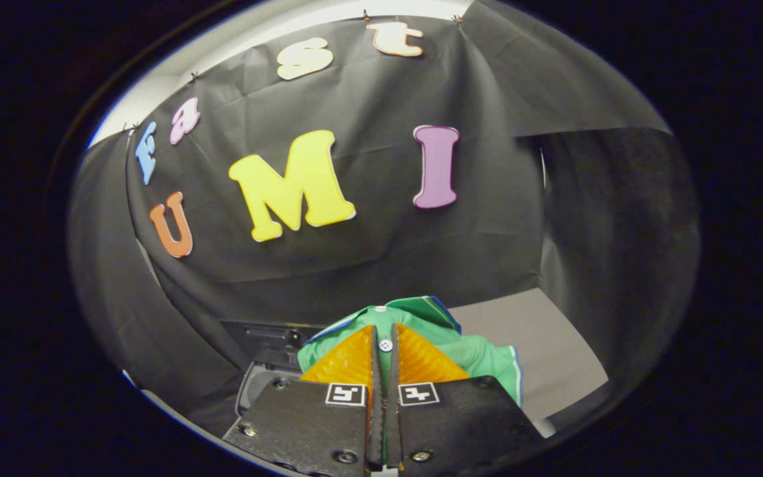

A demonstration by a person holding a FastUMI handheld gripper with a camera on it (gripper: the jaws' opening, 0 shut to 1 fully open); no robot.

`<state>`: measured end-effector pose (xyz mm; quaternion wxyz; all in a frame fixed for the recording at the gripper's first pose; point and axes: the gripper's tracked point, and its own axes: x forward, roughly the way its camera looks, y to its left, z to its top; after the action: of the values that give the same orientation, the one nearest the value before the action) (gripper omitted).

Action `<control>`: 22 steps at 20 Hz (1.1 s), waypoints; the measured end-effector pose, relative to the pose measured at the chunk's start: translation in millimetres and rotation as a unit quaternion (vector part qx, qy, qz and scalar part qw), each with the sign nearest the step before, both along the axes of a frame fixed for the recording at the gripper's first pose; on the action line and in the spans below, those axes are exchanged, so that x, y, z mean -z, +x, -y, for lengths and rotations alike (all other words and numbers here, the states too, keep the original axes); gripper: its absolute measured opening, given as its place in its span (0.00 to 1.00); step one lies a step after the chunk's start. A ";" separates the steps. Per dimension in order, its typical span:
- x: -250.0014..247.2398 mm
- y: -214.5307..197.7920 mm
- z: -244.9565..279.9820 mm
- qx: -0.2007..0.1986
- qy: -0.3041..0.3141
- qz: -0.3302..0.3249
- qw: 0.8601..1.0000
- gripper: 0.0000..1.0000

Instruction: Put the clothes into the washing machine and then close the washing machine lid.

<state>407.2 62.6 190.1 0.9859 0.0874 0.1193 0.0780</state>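
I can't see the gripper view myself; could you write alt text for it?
The tongs are shut on a green shirt with a white button, pinched between the two fingers. Just beyond lies a dark machine on one side and a grey surface on the other, before a black cloth wall.

A staged recording booth rather than a lived-in home: black cloth (381, 218), creased and clipped along its top edge, hangs as the far wall and wraps round both sides, with a strip of pale wall (156, 86) showing above it. A plain grey surface (540, 344) lies near right, and part of a dark appliance (269, 358) sits near left.
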 end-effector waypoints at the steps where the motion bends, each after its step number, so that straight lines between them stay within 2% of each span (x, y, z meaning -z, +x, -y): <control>1: -8.3 -3.2 -9.1 -0.006 0.000 0.011 1.000 0.05; 11: -76.3 -26.2 -96.0 -0.060 0.008 0.080 0.995 0.05; 22: -78.5 -33.2 -228.5 -0.147 0.012 0.078 0.986 0.05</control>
<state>374.0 291.1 268.6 0.9688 0.0745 0.0522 0.2306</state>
